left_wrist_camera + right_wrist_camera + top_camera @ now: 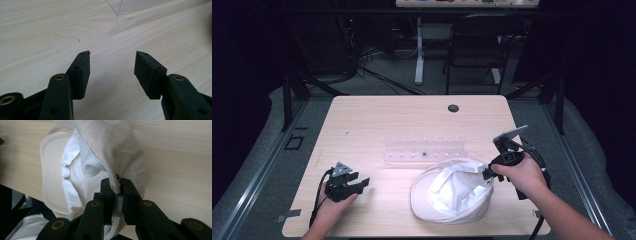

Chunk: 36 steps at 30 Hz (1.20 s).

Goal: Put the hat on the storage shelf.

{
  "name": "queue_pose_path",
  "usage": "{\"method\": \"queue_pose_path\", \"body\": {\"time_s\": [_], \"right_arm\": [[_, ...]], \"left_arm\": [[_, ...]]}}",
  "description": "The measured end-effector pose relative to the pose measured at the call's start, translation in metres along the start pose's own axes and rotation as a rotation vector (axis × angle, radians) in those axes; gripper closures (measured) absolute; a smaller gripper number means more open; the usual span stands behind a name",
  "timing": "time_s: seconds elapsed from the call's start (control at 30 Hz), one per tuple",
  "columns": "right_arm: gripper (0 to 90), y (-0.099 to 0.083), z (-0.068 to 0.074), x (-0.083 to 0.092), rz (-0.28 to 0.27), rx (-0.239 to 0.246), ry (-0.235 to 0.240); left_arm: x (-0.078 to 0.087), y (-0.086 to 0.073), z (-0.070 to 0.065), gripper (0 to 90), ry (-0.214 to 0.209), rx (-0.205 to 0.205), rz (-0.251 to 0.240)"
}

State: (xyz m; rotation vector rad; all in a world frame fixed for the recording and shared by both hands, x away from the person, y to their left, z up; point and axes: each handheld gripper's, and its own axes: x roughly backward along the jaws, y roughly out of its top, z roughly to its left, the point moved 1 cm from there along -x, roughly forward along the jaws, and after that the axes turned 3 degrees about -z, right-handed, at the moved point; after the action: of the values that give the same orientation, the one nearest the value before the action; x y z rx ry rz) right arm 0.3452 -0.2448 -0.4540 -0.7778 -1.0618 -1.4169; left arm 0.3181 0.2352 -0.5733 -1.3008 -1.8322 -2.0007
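Hands first, since they're closest to us: our left claw sits low on the tabletop near the front left corner, jaws spread wide with nothing but bare wood between them. In the left gripper view the two black pads stand well apart, and a corner of a clear plastic tray shows up ahead.

Our right claw is over on the right side, clamped tight on the rim of a white cap. The right gripper view shows it best: the cap's cloth edge is pinched between the two pads, and the fabric is pulled up a bit at that spot. The cap lies upside down near the front edge, a little right of centre, white lining showing and its brim pointing toward our left side.

Just behind the cap is the clear plastic tray, lying flat across the middle of the tabletop, close to the cap. Further back there's a small dark hole near the far edge, then a black chair on the floor beyond.
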Motion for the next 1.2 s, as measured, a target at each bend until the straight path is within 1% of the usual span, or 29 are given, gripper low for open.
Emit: {"method": "queue_pose_path", "body": {"time_s": [0.03,0.07,0.1,0.2,0.27,0.3,0.37,0.4,0.47,0.5,0.53,0.57,0.6,0.63,0.67,0.7,0.73,0.8,0.83,0.87,0.9,0.93,0.97,1.0,1.07,1.1,1.13,1.17,1.2], "right_arm": [[81.0,0.0,0.001,0.001,-0.007,-0.008,0.012],[81.1,0.001,0.002,0.003,0.009,0.005,0.027],[81.1,0.001,0.003,0.004,-0.001,-0.005,0.034],[81.1,0.0,0.005,0.008,-0.001,-0.012,0.076],[81.1,0.0,0.006,0.011,-0.01,-0.025,0.121],[81.1,0.0,0.007,0.013,-0.006,-0.025,0.134],[81.1,0.0,0.009,0.015,-0.023,-0.037,0.174],[81.1,0.001,0.007,0.018,-0.003,-0.016,0.182],[81.1,0.0,0.009,0.02,-0.017,-0.02,0.207],[81.2,0.0,0.011,0.022,-0.017,-0.023,0.222],[81.1,0.0,0.012,0.024,-0.011,-0.017,0.236],[81.2,0.0,0.014,0.025,-0.03,-0.028,0.247],[81.2,0.0,0.016,0.026,-0.033,-0.03,0.266],[81.2,0.0,0.017,0.029,-0.03,-0.017,0.284],[81.2,0.0,0.02,0.03,-0.043,-0.032,0.296],[81.2,0.001,0.021,0.033,-0.032,-0.017,0.311],[81.2,0.001,0.023,0.035,-0.031,-0.019,0.325],[81.2,0.001,0.027,0.036,-0.056,-0.005,0.353],[81.2,0.001,0.029,0.037,-0.055,-0.009,0.365],[81.2,0.002,0.03,0.038,-0.053,0.001,0.379],[81.2,0.002,0.032,0.039,-0.052,-0.008,0.387],[81.2,0.002,0.033,0.04,-0.059,-0.006,0.399],[81.2,0.002,0.036,0.04,-0.07,-0.021,0.404],[81.2,0.002,0.036,0.041,-0.076,0.002,0.416],[81.2,0.003,0.038,0.044,-0.075,0.016,0.427],[81.2,0.003,0.04,0.044,-0.087,0.013,0.436],[81.3,0.003,0.04,0.046,-0.081,0.02,0.439],[81.3,0.003,0.041,0.047,-0.088,0.012,0.44],[81.3,0.004,0.042,0.048,-0.09,0.016,0.45]], "left_arm": [[0.0,0.0,0.0,47.0,0.0,0.001,0.0],[0.0,0.0,0.0,47.0,0.0,0.002,0.002],[0.0,0.0,0.0,47.0,0.001,0.002,0.002],[0.0,0.0,0.0,47.0,0.001,0.003,0.0],[0.0,0.0,0.0,47.0,0.002,0.005,-0.001],[-0.001,0.0,0.0,47.0,0.002,0.006,0.0],[-0.001,0.0,0.0,47.0,0.001,0.005,0.002],[-0.001,0.0,0.0,47.0,-0.002,0.0,0.004],[-0.001,0.0,0.0,47.0,-0.002,-0.002,0.005],[-0.001,0.0,0.0,47.0,-0.001,-0.004,0.006],[-0.001,0.0,-0.001,47.0,0.001,-0.004,0.006],[-0.001,0.0,-0.001,47.0,0.003,-0.002,0.006],[-0.001,0.0,-0.001,47.0,0.006,0.003,0.003],[-0.001,0.0,-0.001,47.0,0.007,0.005,0.002],[-0.001,0.0,-0.001,47.0,0.005,0.005,0.003],[-0.001,0.0,-0.001,47.0,0.004,0.004,0.003],[-0.001,0.0,-0.002,47.1,0.004,0.002,0.005],[-0.002,0.0,-0.003,47.7,-0.004,0.004,0.005],[-0.002,0.001,-0.003,47.9,-0.007,0.003,0.006],[-0.002,0.001,-0.003,48.1,-0.015,0.008,0.006],[-0.002,0.001,-0.003,48.1,-0.02,0.012,0.004],[-0.002,0.001,-0.003,48.2,-0.026,0.016,0.003],[-0.002,0.0,-0.003,48.2,-0.029,0.018,0.003],[-0.003,0.0,-0.003,48.4,-0.032,0.019,0.003],[-0.003,0.0,-0.003,48.4,-0.035,0.02,0.002],[-0.003,0.0,-0.003,48.5,-0.036,0.018,0.0],[-0.003,0.0,-0.003,48.4,-0.041,0.021,0.0],[-0.003,0.0,-0.003,48.4,-0.044,0.023,-0.002],[-0.003,0.0,-0.004,48.4,-0.046,0.027,-0.002]]}}
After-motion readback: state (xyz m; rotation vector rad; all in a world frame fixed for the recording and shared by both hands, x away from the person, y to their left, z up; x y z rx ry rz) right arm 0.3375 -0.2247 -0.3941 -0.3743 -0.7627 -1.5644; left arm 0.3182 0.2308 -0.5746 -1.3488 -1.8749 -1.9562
